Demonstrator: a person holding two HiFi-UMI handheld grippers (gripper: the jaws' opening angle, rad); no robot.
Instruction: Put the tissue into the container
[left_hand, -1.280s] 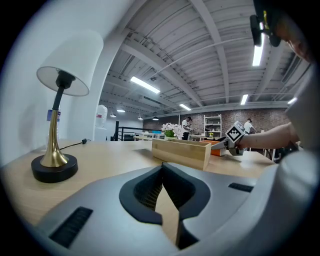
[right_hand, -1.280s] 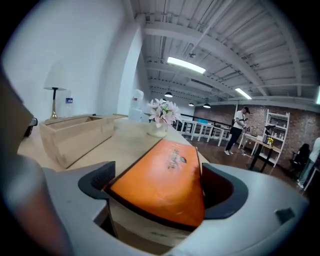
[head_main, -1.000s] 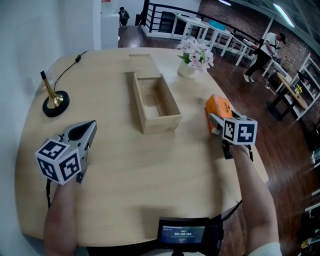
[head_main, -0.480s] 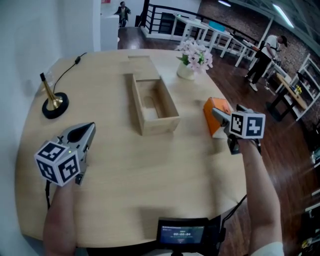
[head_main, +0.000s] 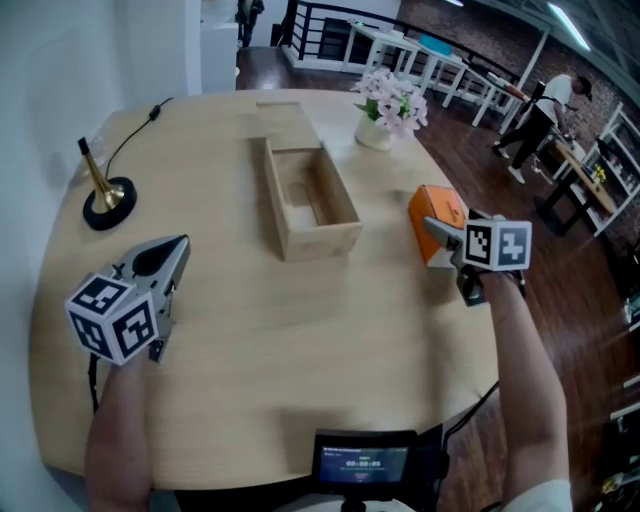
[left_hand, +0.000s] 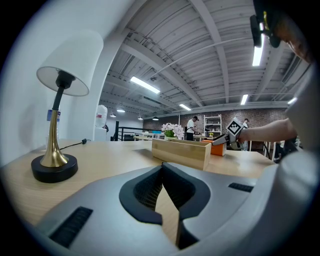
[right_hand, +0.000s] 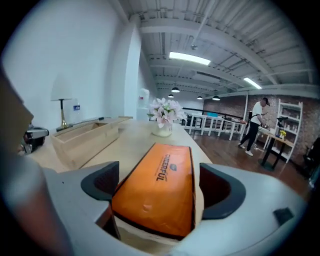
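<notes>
The tissue is an orange pack (head_main: 436, 207) lying flat near the table's right edge. My right gripper (head_main: 438, 232) reaches over its near end. In the right gripper view the pack (right_hand: 162, 165) lies between the wide-spread jaws, with a gap showing at the right pad (right_hand: 217, 190), so nothing is gripped. The container, an open wooden box (head_main: 322, 240), stands empty at the table's middle, left of the pack. It is also seen in both gripper views (right_hand: 85, 140) (left_hand: 182, 152). My left gripper (head_main: 172, 252) hovers at the near left with its tips (left_hand: 161, 167) together and nothing between them.
A brass lamp (head_main: 105, 195) with a cable stands at the far left. A vase of pale flowers (head_main: 385, 110) sits behind the box at the right. A small screen (head_main: 365, 465) is mounted at the near edge. The table's rounded right edge (head_main: 480, 320) runs close under my right arm.
My right gripper has shifted a little to the right and forward, ending with its jaws on either side of the orange pack. The left gripper has stayed put.
</notes>
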